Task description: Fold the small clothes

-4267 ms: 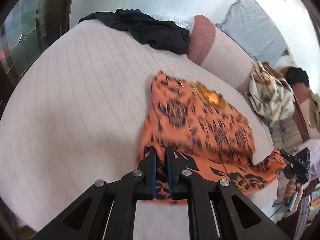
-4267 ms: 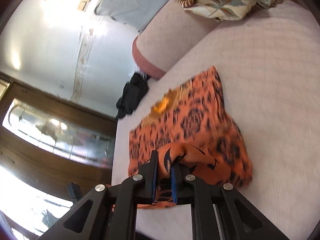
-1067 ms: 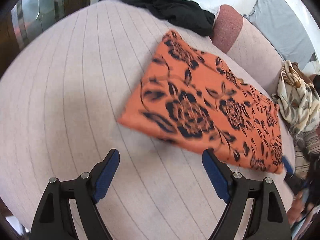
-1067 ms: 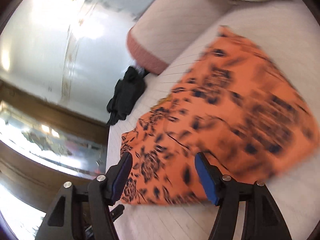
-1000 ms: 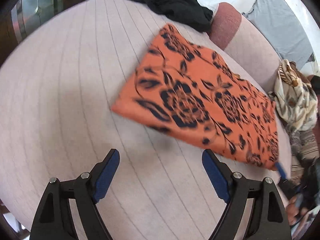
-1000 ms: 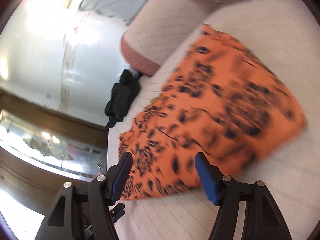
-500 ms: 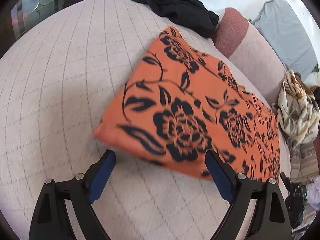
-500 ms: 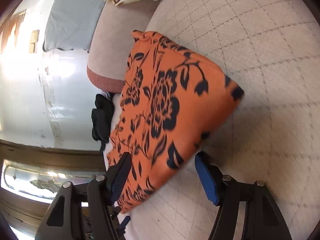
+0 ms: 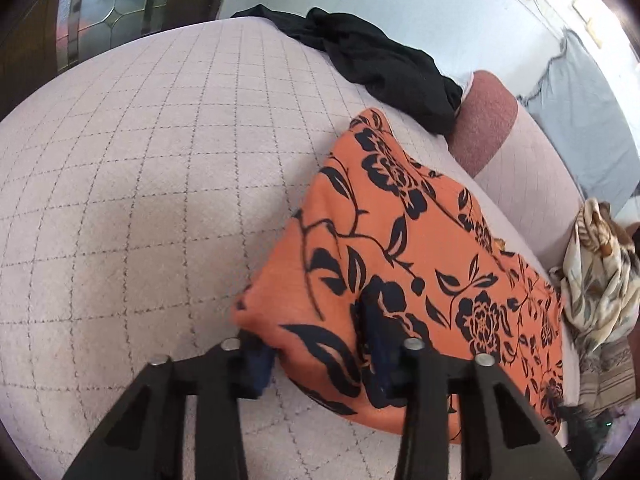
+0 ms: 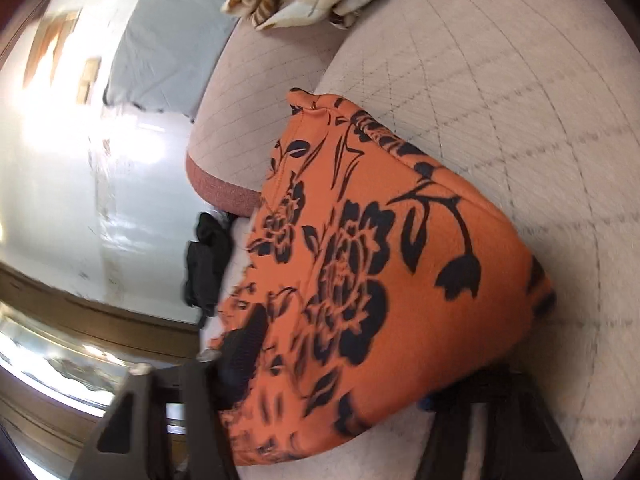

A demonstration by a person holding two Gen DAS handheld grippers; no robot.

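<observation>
Orange floral garment (image 9: 404, 264) lies folded flat, centre-right of frame, on quilted couch seat (image 9: 140, 184). Left gripper (image 9: 320, 344) jaws just closing, pinching near corner. Right gripper (image 10: 340, 364) jaws closing over opposite corner, grip unconfirmed. Likely another fold pending; black garment (image 9: 372, 64) upper centre untouched.

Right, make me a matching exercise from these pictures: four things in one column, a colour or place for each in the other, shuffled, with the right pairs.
Things:
1. folded garment
2. crumpled cloth
3. bolster end
4. leaf-print fabric

Descriptions:
A. black, at the far edge of the bed
B. cream, bunched at the right
C. orange with black flowers, between the left tool's pads
D. reddish-brown, round

Pairs: 1-C, 2-A, 3-D, 4-B
</observation>
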